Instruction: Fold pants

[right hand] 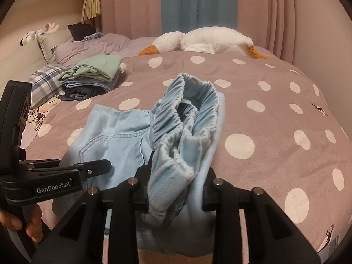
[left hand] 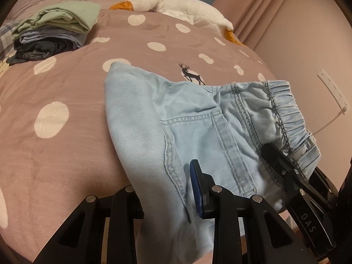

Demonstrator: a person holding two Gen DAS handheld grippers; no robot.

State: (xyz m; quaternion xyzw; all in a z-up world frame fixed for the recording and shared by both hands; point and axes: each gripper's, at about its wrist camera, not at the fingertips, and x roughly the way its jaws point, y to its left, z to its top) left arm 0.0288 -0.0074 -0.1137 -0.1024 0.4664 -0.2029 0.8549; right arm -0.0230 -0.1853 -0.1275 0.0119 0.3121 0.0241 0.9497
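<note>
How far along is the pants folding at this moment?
Done: a stack of folded clothes sits further back on the dotted bedspread. In hand: the light blue pants are gripped by both tools, the left gripper on the seat fabric and the right gripper on the bunched elastic waistband. Left: the pants are still rumpled, not a flat, neat fold, and not stacked.

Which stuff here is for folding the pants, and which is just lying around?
For the job: pants, left gripper, right gripper, bed cover.

Just lying around: stack of folded clothes, toy goose, plaid pillow, curtains.
</note>
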